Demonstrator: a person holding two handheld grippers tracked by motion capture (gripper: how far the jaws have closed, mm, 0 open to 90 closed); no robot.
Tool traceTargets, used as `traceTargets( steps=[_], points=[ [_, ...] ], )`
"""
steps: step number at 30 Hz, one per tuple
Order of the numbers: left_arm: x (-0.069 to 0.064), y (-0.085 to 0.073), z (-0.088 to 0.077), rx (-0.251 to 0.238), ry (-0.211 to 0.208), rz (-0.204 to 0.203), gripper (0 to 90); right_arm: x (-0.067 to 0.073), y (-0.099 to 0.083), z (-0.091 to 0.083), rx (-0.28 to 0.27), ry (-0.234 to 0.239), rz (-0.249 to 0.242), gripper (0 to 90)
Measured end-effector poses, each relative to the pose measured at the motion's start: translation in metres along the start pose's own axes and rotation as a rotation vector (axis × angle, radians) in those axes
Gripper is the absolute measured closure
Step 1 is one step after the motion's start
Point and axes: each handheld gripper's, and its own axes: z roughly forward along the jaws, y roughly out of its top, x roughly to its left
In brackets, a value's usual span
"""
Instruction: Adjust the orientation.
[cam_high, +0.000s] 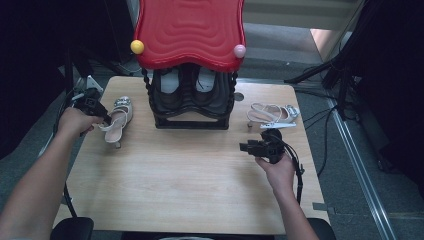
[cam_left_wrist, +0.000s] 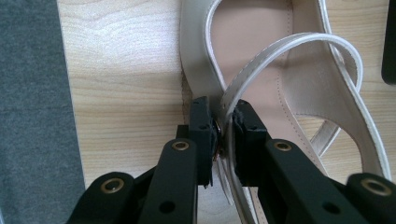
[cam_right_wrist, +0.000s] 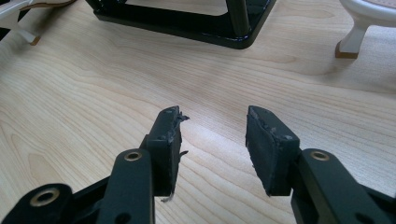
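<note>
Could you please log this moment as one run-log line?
left claw: shut on cream leather heeled sandal strap | right claw: open, above pale wooden table

- The shoe rack (cam_high: 191, 102) stands at the far middle of the table (cam_high: 185, 190), with a pair of shoes (cam_high: 186, 82) inside it.
- The left sandal (cam_high: 118, 119) lies on the table just left of the rack.
- The right sandal (cam_high: 272, 115) lies on the table right of the rack.
- The left gripper (cam_high: 102, 119) sits at the heel end of the left sandal, its jaws around the strap (cam_left_wrist: 280, 46).
- The right gripper (cam_high: 246, 147) is in front of the right sandal, apart from it, above bare table.
</note>
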Motion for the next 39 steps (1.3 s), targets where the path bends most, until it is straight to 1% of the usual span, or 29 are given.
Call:
traceTargets(
  steps=[1,3,4,5,6,7,9,10,14,15,16,17,19,20,21,23,25,26,27,28,29,30,31,32,33,35,39],
  points=[
    [0.002,0.001,-0.001,0.013,-0.007,0.004,81.6,0.0,0.0,0.0,-0.001,0.001,0.001,56.2],
    [0.004,0.001,-0.001,0.009,-0.021,-0.011,82.0,0.0,0.0,0.0,-0.001,0.0,0.0,56.2],
    [0.006,0.001,-0.003,0.007,-0.036,-0.022,82.1,-0.001,0.0,0.0,-0.002,0.0,0.0,56.1],
    [0.007,0.001,-0.004,0.004,-0.05,-0.025,82.2,-0.001,0.0,-0.001,-0.003,-0.001,0.002,56.1],
    [0.009,0.001,-0.006,-0.011,-0.067,-0.036,82.3,-0.001,0.0,-0.001,-0.004,-0.001,0.002,56.1],
    [0.008,0.002,-0.006,-0.027,-0.084,-0.057,82.3,-0.001,0.0,-0.001,-0.004,-0.001,0.003,56.1],
    [0.009,0.002,-0.009,-0.039,-0.105,-0.064,82.4,-0.001,0.0,-0.001,-0.005,-0.001,0.004,56.1],
    [0.011,0.002,-0.01,-0.024,-0.11,-0.043,82.4,-0.001,0.0,-0.001,-0.005,-0.001,0.004,56.1],
    [0.01,0.003,-0.014,-0.052,-0.147,-0.06,82.4,-0.001,0.0,-0.001,-0.006,-0.003,0.004,56.0],
    [0.008,0.002,-0.014,-0.088,-0.152,-0.093,82.5,-0.001,0.0,-0.001,-0.005,-0.003,0.004,56.0],
    [0.009,0.003,-0.016,-0.083,-0.16,-0.082,82.5,-0.001,0.0,-0.001,-0.006,-0.004,0.004,56.0],
    [0.01,0.003,-0.018,-0.083,-0.165,-0.082,82.6,-0.002,0.0,-0.001,-0.006,-0.003,0.005,55.9],
    [0.011,0.002,-0.019,-0.105,-0.174,-0.1,82.8,-0.002,0.0,-0.001,-0.005,-0.004,0.006,55.9],
    [0.013,0.002,-0.021,-0.104,-0.186,-0.093,83.0,-0.002,0.0,-0.001,-0.005,-0.004,0.006,55.9],
    [0.012,0.002,-0.021,-0.125,-0.192,-0.113,83.2,-0.002,0.0,-0.001,-0.005,-0.004,0.006,55.8],
    [0.015,0.001,-0.025,-0.124,-0.194,-0.088,83.3,-0.002,0.0,-0.001,-0.004,-0.004,0.006,55.8],
    [0.017,0.001,-0.028,-0.146,-0.21,-0.096,83.4,-0.002,0.0,-0.001,-0.004,-0.004,0.005,55.8],
    [0.018,0.0,-0.03,-0.144,-0.214,-0.087,83.4,-0.002,0.0,-0.001,-0.003,-0.004,0.004,55.8],
    [0.018,0.0,-0.032,-0.159,-0.228,-0.106,83.5,-0.002,0.0,-0.001,-0.003,-0.005,0.004,55.8],
    [0.02,0.0,-0.034,-0.158,-0.238,-0.096,83.5,-0.002,0.0,0.0,-0.003,-0.005,0.004,55.8],
    [0.02,0.0,-0.036,-0.175,-0.249,-0.111,83.5,-0.002,0.0,0.0,-0.003,-0.004,0.005,55.8],
    [0.02,0.0,-0.039,-0.18,-0.256,-0.109,83.5,-0.002,0.0,0.0,-0.003,-0.006,0.004,55.8],
    [0.02,0.0,-0.041,-0.19,-0.258,-0.115,83.5,-0.002,0.0,0.0,-0.003,-0.005,0.004,55.8],
    [0.02,0.0,-0.045,-0.196,-0.259,-0.107,83.5,-0.002,0.0,0.0,-0.002,-0.004,0.005,55.8],
    [0.018,0.001,-0.048,-0.21,-0.255,-0.11,83.5,-0.002,0.0,0.0,-0.002,-0.004,0.005,55.8],
    [0.016,0.002,-0.056,-0.227,-0.25,-0.1,83.5,-0.001,0.0,0.0,-0.003,-0.004,0.003,55.8],
    [0.011,0.004,-0.073,-0.255,-0.26,-0.089,83.5,-0.001,0.0,0.0,-0.001,-0.003,0.005,55.8]
  ],
)
